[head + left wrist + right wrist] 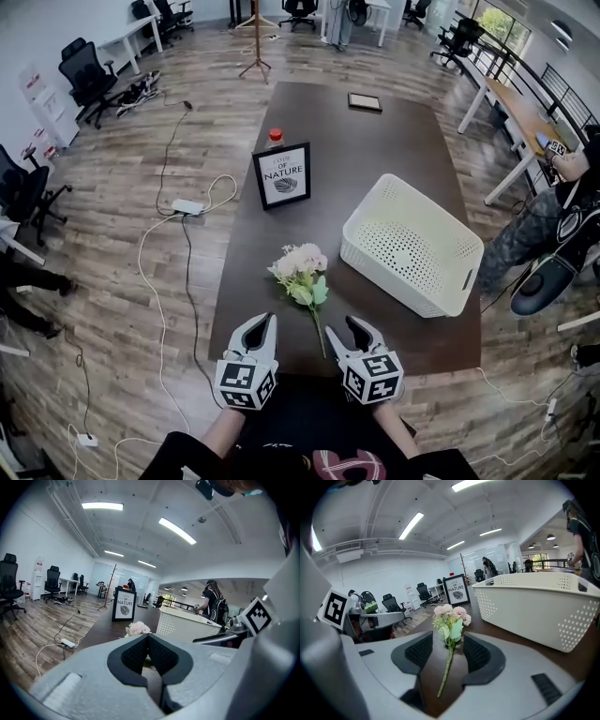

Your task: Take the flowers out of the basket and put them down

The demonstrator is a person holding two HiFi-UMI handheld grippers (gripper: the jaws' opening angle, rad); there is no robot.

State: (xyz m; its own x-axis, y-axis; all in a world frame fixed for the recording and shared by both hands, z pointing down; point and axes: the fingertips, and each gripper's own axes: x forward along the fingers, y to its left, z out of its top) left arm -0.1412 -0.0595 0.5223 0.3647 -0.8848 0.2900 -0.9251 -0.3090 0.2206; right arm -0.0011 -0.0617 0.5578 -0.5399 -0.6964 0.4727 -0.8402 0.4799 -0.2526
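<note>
A small bunch of pale pink and cream flowers (300, 272) lies flat on the dark brown worktop (375, 141), blooms pointing away from the person and the thin green stem trailing back towards them. The bunch is outside the white perforated basket (412, 239), which stands empty just to its right without touching it. The right gripper (361, 330) sits low at the near edge of the worktop with its jaws spread. In the right gripper view the stem runs along the gap between them, resting on the wood and touching neither pad, while the blooms (450, 620) lie just beyond the jaw tips (447, 641) and the basket wall (534, 606) fills the right side. The left gripper (262, 323) is beside it, to the left of the stem, its jaws pressed together at the tips with nothing between them (148, 637). The flowers (138, 628) show just past those tips. Farther up the worktop a black picture frame (282, 175) printed with the word NATURE stands upright, and a red-capped bottle (275, 137) stands just behind it
</note>
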